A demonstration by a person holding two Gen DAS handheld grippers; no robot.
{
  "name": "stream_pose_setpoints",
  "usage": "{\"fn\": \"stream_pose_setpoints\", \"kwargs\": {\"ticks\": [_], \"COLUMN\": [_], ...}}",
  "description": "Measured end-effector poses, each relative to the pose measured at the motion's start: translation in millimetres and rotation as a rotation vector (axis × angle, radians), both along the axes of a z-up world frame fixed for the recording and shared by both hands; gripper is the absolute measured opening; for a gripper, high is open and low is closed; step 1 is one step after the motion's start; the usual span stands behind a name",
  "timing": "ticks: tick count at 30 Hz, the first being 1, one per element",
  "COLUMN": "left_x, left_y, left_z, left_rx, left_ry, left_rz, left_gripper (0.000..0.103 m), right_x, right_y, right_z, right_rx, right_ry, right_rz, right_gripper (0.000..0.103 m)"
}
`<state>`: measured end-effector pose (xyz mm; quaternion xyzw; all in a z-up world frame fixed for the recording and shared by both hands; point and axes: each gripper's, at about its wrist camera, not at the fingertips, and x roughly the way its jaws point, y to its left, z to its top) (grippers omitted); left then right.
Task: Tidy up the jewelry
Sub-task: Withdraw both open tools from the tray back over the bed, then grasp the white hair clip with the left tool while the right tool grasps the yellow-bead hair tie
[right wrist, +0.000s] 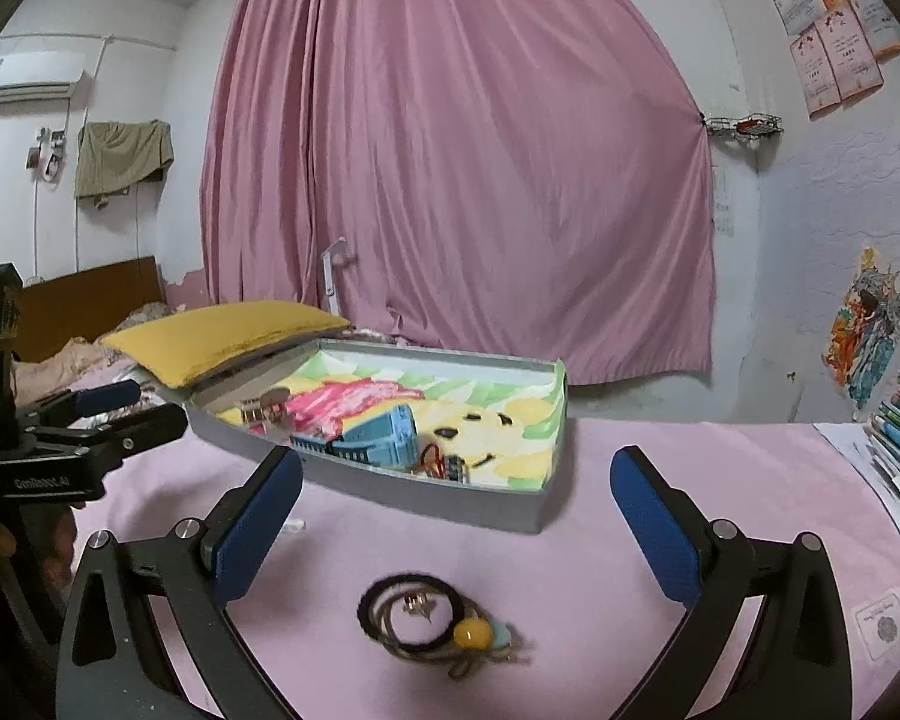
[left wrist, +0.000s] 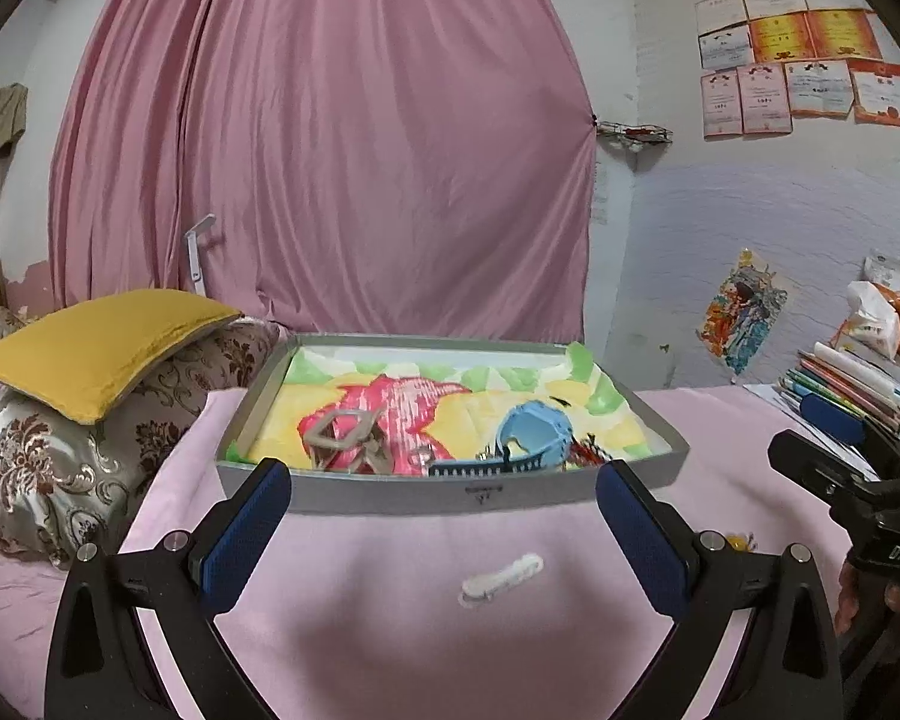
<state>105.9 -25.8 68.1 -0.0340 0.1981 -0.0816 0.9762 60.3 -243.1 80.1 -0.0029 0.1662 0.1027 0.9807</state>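
A grey tray (left wrist: pixel 390 495) with a colourful cartoon lining sits on the pink bedsheet; it also shows in the right wrist view (right wrist: pixel 450 507). In it lie a beige hair claw (left wrist: pixel 345 438), a blue hair claw (left wrist: pixel 534 432) and a dark blue comb (left wrist: pixel 486 467). A white hair tie (left wrist: pixel 501 579) lies on the sheet between my left gripper's (left wrist: pixel 444 522) open fingers. My right gripper (right wrist: pixel 456 510) is open above black and brown hair ties with a yellow bead (right wrist: pixel 432 615). Both grippers are empty.
A yellow pillow (left wrist: pixel 99 348) on patterned bedding lies left of the tray. Stacked books (left wrist: pixel 852 384) sit at the right. A pink curtain hangs behind. The right gripper shows at the left wrist view's right edge (left wrist: pixel 858 480).
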Motion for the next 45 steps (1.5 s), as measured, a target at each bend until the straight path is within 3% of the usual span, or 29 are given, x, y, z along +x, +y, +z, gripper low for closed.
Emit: {"fn": "stream_pose_setpoints", "kwargs": {"ticks": [11,20,22,25,30,35,42,45], "left_x": [1.0,19.3,23.5,30.1,41.8,52.0,56.0,52.2], "left_y": [-1.7,-6.9,-8.3,-10.4,-17.1,-19.1,-26.7,-32.7], "left_z": [-26.3,-40.2,-41.3,-42.6,-45.5,-47.6,-52.1,-51.9], "left_rx": [0.052,0.057,0.055,0.046,0.04,0.049,0.081,0.11], "left_ry": [0.157,0.287,0.305,0.333,0.387,0.404,0.432,0.428], "left_rz": [-0.078,-0.104,-0.113,-0.132,-0.184,-0.198,-0.237,-0.256], "left_gripper": [0.102,0.102,0.102,0.102,0.081,0.074,0.051,0.043], "right_x": [2.0,15.2,16.8,24.2,32.1,37.6,39.0,38.8], "right_y": [-10.0,-18.1,-20.6,-20.6,-18.3,-12.6,-9.2,-10.0], "right_z": [-23.4,-41.8,-45.0,-49.9,-57.7,-61.8,-63.5,-63.5], "right_rx": [-0.055,-0.013,0.002,0.021,0.032,0.029,0.021,0.022], "right_ry": [0.172,0.302,0.324,0.364,0.415,0.445,0.456,0.456], "right_rz": [0.08,0.085,0.085,0.094,0.122,0.149,0.163,0.163], "right_gripper": [0.101,0.1,0.097,0.077,0.059,0.049,0.032,0.03]}}
